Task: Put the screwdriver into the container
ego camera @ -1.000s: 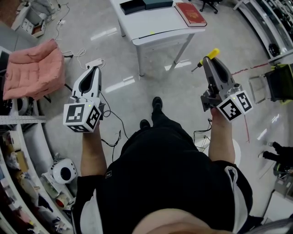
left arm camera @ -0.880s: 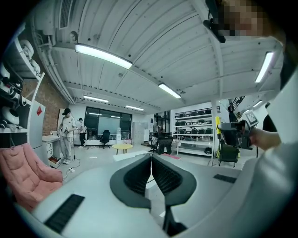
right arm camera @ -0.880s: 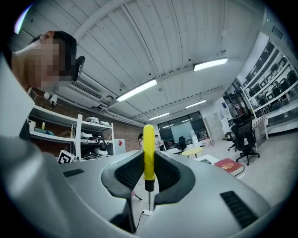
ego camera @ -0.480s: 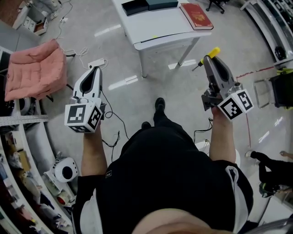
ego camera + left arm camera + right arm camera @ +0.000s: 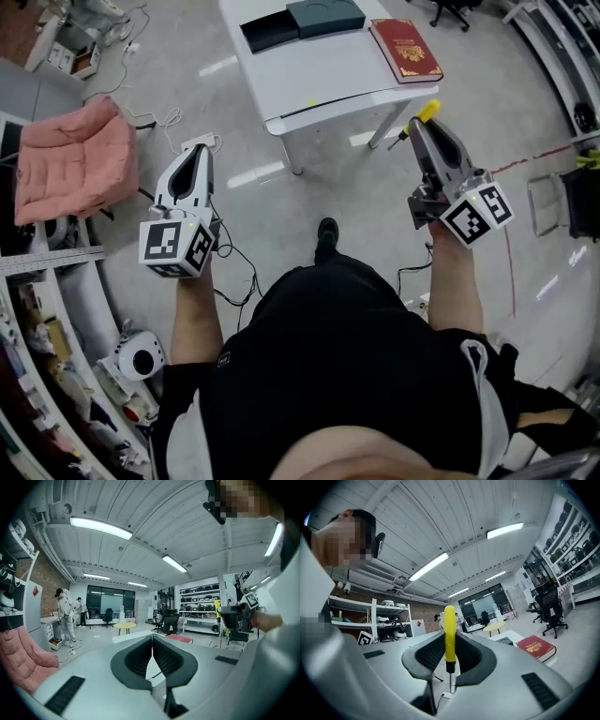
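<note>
Your right tongs [image 5: 419, 128] clamped the yellow screwdriver [image 5: 425, 112], seemingly for carrying to the surface [image 5: 319, 75] at upper centre; your left tongs [image 5: 200, 152] were closed, empty.

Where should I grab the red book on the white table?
Probably pinch the red book across its thickness at the long edge along the table's right side, coming in level from there: it lies flat, so only an edge offers a grip.

White rectangular table [image 5: 328, 70] is now fuller in head view and closer. Right gripper [image 5: 418, 123] with yellow-handled screwdriver [image 5: 427, 112] ends up near its front edge. Left gripper [image 5: 201, 150] drifts slightly right.
</note>
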The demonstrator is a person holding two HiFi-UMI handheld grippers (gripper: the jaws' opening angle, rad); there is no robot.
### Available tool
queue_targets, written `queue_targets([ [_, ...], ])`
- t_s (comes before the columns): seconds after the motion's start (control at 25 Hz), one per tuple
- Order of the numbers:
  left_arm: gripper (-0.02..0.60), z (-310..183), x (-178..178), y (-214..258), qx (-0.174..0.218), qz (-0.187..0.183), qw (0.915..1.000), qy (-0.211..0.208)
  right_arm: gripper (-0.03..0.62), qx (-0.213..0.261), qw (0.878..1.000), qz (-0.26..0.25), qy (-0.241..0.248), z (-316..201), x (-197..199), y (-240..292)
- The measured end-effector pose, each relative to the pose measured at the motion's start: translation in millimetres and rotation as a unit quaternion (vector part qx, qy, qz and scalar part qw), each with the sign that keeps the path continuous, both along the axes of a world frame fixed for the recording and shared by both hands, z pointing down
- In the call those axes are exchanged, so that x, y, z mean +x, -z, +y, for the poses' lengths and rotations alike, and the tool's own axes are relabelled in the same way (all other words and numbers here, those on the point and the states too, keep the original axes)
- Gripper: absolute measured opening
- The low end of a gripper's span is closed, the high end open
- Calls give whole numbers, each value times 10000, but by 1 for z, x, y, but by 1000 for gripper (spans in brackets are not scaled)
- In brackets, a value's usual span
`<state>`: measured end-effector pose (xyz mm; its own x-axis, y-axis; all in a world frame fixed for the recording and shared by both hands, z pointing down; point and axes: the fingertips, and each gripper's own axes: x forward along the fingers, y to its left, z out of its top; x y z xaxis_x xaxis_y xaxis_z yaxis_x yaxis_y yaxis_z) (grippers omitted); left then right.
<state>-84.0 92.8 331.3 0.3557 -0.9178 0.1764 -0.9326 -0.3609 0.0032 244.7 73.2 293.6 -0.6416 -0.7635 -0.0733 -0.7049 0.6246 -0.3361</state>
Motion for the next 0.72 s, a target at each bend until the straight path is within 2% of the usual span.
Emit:
queue_targets([
  [0.32,20,-53,28,8,3,-165,9998,120,80,70,9998,-139,106,-64,32,2],
  [0.72,20,-88,52,25,149,-288,9990,306,80,194,9990,-274,302,-97,57,17],
])
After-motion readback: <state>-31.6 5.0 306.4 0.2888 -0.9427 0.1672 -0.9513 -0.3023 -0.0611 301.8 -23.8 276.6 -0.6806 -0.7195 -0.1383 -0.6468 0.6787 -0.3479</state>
